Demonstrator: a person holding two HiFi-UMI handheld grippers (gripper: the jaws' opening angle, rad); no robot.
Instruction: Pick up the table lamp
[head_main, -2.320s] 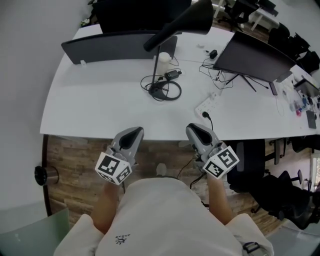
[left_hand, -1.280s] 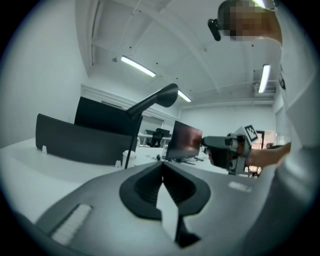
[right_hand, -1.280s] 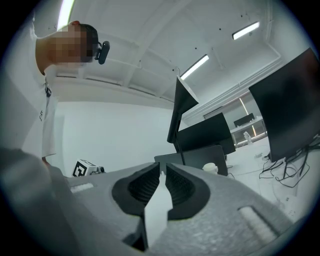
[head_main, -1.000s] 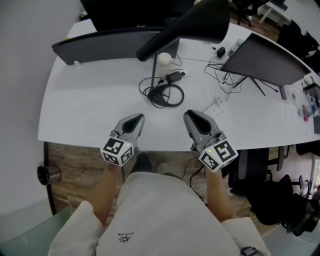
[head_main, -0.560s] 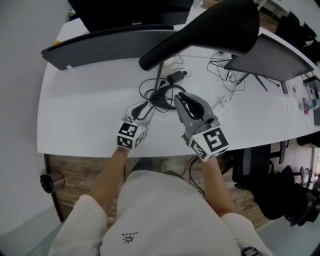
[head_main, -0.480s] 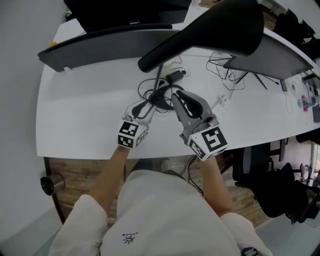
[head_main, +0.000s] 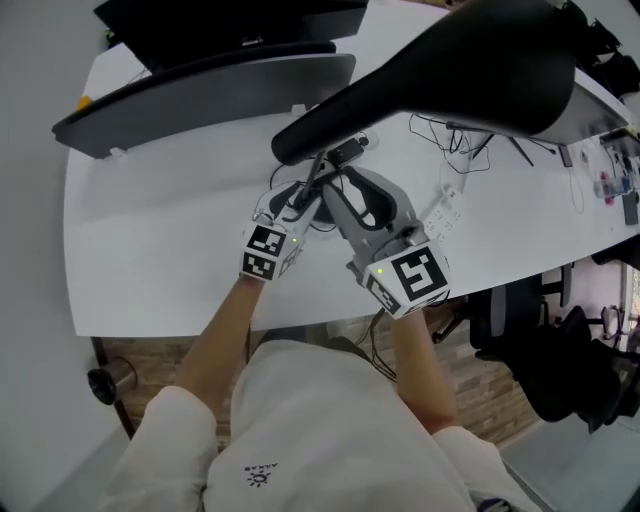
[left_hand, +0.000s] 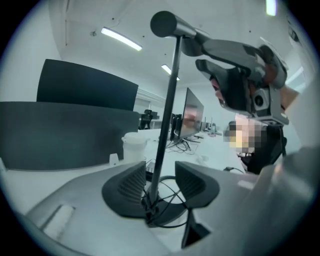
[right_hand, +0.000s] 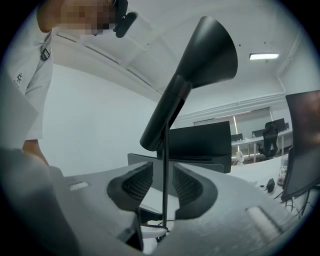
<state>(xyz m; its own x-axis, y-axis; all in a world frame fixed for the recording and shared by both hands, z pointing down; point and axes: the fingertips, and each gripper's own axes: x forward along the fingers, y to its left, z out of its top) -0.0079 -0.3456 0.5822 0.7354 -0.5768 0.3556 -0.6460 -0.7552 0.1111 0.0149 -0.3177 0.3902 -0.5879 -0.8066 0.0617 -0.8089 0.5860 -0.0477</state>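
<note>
The table lamp has a big black cone shade (head_main: 470, 70), a thin black stem (left_hand: 167, 115) and a round black base (left_hand: 167, 212) with cable coiled on it. My left gripper (head_main: 297, 198) is low at the base; its jaws have just been opening and now stand open either side of the stem (left_hand: 159, 185), not pressing it. From the right, my right gripper (head_main: 345, 192) reaches higher up the stem. In the right gripper view its jaws (right_hand: 163, 182) are open with the stem (right_hand: 164, 165) between them and a gap on both sides, under the shade (right_hand: 207, 50).
The white table (head_main: 150, 230) carries a dark monitor (head_main: 210, 95) behind the lamp, a white cup (left_hand: 134, 147), a white power strip (head_main: 440, 215) and tangled cables (head_main: 455, 135) to the right. A second screen (head_main: 600, 100) stands at the far right. An office chair (head_main: 570, 370) is off the table's right.
Both grippers have moved from the table's front edge forward to the lamp. The left one sank toward the base and its jaws opened around the stem.
</note>
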